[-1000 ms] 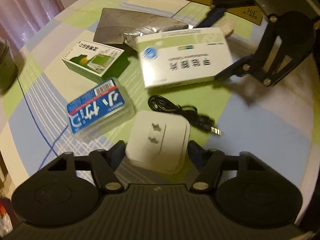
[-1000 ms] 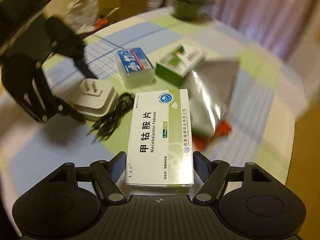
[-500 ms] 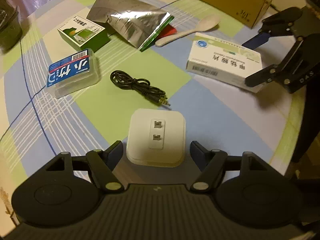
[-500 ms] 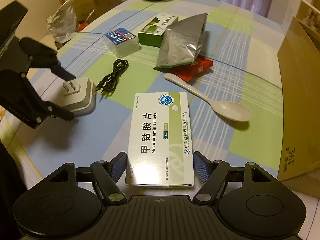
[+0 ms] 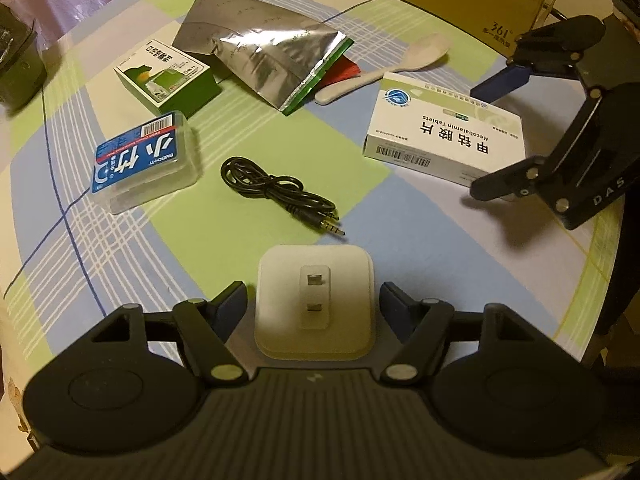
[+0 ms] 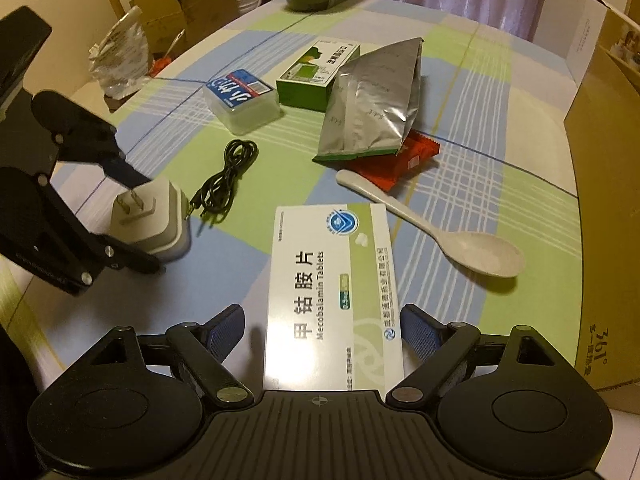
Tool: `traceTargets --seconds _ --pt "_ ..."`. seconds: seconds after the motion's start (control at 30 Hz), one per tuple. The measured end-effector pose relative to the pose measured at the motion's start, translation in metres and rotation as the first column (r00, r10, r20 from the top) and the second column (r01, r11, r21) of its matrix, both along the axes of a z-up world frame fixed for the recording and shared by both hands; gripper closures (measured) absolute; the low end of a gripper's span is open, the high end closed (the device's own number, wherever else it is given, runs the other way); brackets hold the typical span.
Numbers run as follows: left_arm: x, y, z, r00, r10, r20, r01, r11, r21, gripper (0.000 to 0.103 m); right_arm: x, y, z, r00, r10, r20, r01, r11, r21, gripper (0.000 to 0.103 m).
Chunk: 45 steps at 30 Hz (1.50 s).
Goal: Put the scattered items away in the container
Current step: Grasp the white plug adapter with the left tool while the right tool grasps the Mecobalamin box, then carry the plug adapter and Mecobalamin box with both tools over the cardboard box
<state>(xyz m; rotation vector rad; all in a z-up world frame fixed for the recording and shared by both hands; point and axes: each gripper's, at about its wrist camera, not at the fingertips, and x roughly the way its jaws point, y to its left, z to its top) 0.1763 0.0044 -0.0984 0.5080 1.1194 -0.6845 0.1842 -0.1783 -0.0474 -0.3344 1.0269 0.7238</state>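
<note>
Fingers [image 5: 230, 306] spread around white plug adapter [image 5: 315, 300], seemingly untouched; other pair [image 6: 224, 330] likewise astride tablet box [image 6: 332, 300].

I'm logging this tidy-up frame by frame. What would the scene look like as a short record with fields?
surface: round table with checked cloth
container: cardboard box, at the table's edge
left gripper: open, fingers either side of white plug adapter
right gripper: open, fingers either side of Mecobalamin tablet box
still loose: black audio cable, white spoon, silver foil pouch, red packet under the pouch, green box, clear plastic case with blue label
in container: cannot tell
</note>
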Motion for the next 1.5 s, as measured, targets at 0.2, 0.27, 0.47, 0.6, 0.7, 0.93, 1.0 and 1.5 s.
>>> traceTargets --seconds 0.2,0.27,0.47,0.6,0.7,0.93,1.0,1.5 --pt "-0.002 -0.001 0.000 1.000 0.015 -0.017 -0.015 1.000 0.011 0.043 0.005 0.000 0.001 0.999 -0.033 0.000 0.033 0.999 0.020 0.013" --pt "-0.003 0.001 0.001 0.999 0.033 -0.018 -0.033 0.999 -0.002 0.043 0.008 0.002 0.001 0.999 -0.041 0.000 0.041 0.999 0.022 0.013" --pt "-0.006 0.005 0.002 0.996 0.082 -0.032 -0.082 0.996 -0.017 0.043 0.011 0.012 -0.004 1.000 -0.020 0.016 0.020 1.000 -0.014 0.031" --pt "-0.010 0.004 0.003 0.995 0.098 -0.035 -0.099 0.995 -0.027 0.043 0.006 0.011 -0.002 0.999 -0.012 0.043 0.014 0.999 -0.043 0.030" --pt "-0.012 0.004 0.007 0.993 0.116 -0.032 -0.117 0.993 -0.033 0.043 0.003 0.005 0.006 0.998 -0.034 0.051 0.035 0.999 -0.022 0.030" --pt "-0.015 0.001 0.027 0.985 0.173 -0.009 -0.173 0.984 -0.052 0.043 -0.005 -0.009 0.032 0.995 -0.081 0.064 0.080 0.997 0.021 0.030" --pt "-0.018 -0.003 0.034 0.983 0.185 -0.002 -0.185 0.981 -0.060 0.043 -0.008 -0.012 0.039 0.994 -0.087 0.070 0.085 0.996 0.030 0.030" --pt "-0.058 -0.036 0.074 0.936 0.351 -0.002 -0.348 0.928 -0.132 0.043 -0.029 -0.056 0.093 0.975 -0.191 0.110 0.180 0.978 0.106 0.030"
